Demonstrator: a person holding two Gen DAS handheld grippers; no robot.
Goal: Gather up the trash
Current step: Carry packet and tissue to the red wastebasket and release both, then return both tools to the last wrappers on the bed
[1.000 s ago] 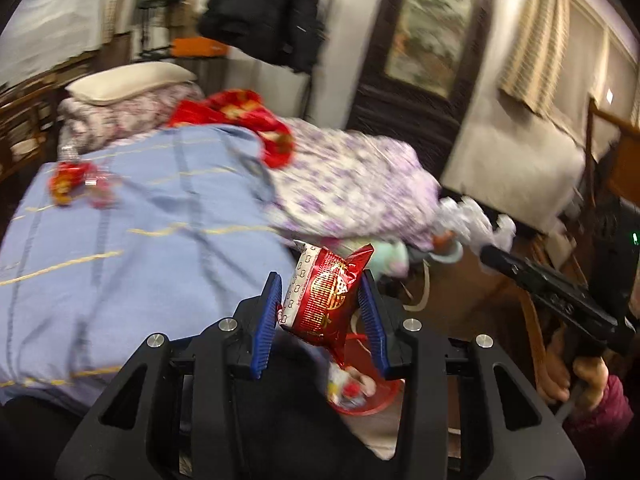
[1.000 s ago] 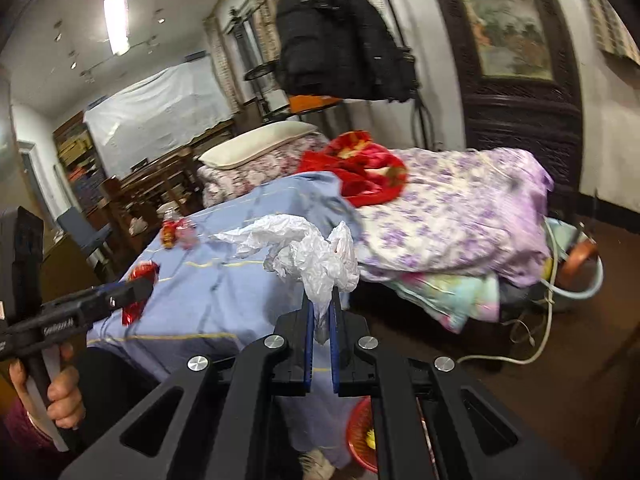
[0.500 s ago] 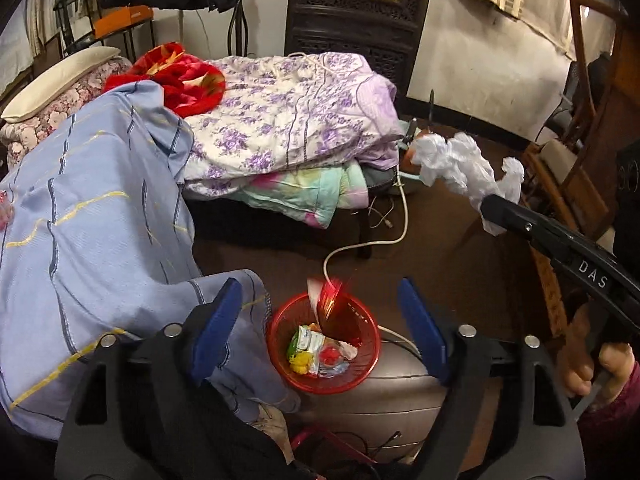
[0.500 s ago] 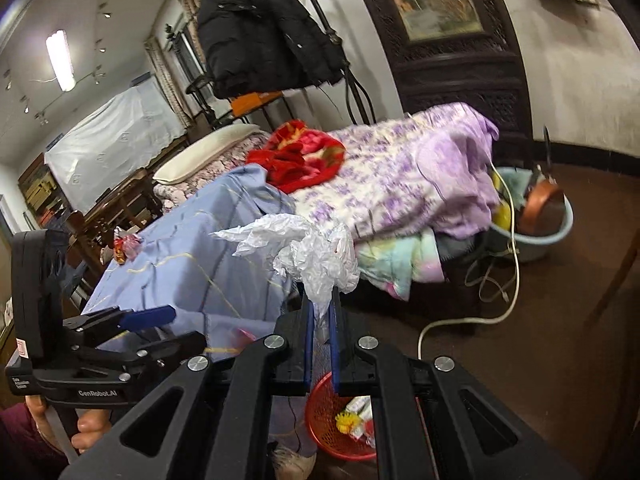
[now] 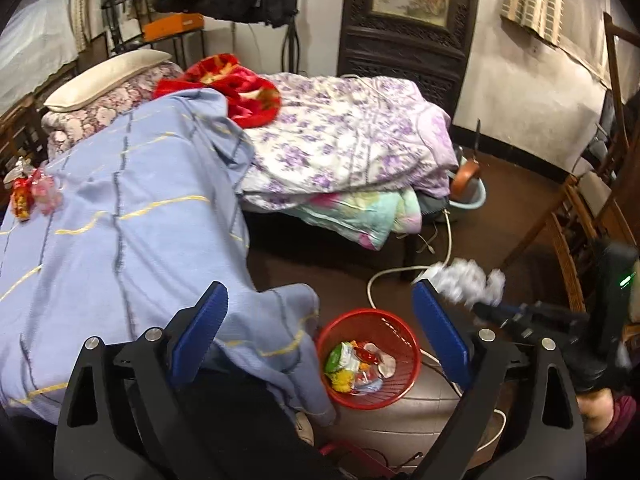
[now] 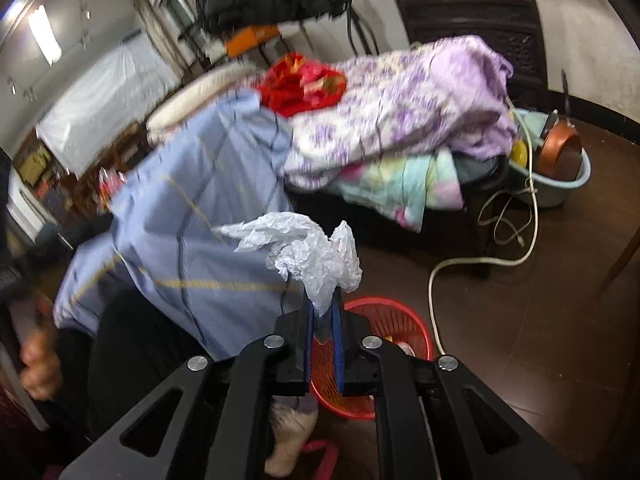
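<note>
The red mesh basket (image 5: 412, 344) sits low by the bed with several wrappers inside, among them a red snack packet (image 5: 366, 354). Above it my left gripper (image 5: 320, 292) is open, its jaws still widening with nothing between them. A crumpled white plastic bag (image 6: 308, 252) sticks up from my right gripper (image 6: 323, 300), which is shut on the bag's lower end; its jaws are starting to part just over the red basket (image 6: 416, 324). The left wrist view shows that bag (image 5: 468, 280) at the right, blurred. More red and pink wrappers (image 5: 28, 196) lie on the blue sheet.
The bed carries a blue sheet (image 5: 120, 208), a purple floral quilt (image 5: 352, 148), a red blanket (image 5: 240, 92) and a pillow (image 5: 108, 76). A white cable (image 6: 436, 276) crosses the brown floor. A blue basin (image 6: 560, 188) holds a copper pan. Wooden chair (image 5: 580, 232) at right.
My left gripper opened and the red snack packet dropped into the basket. Both grippers tipped downward, and the right one sank toward the basket with the bag.
</note>
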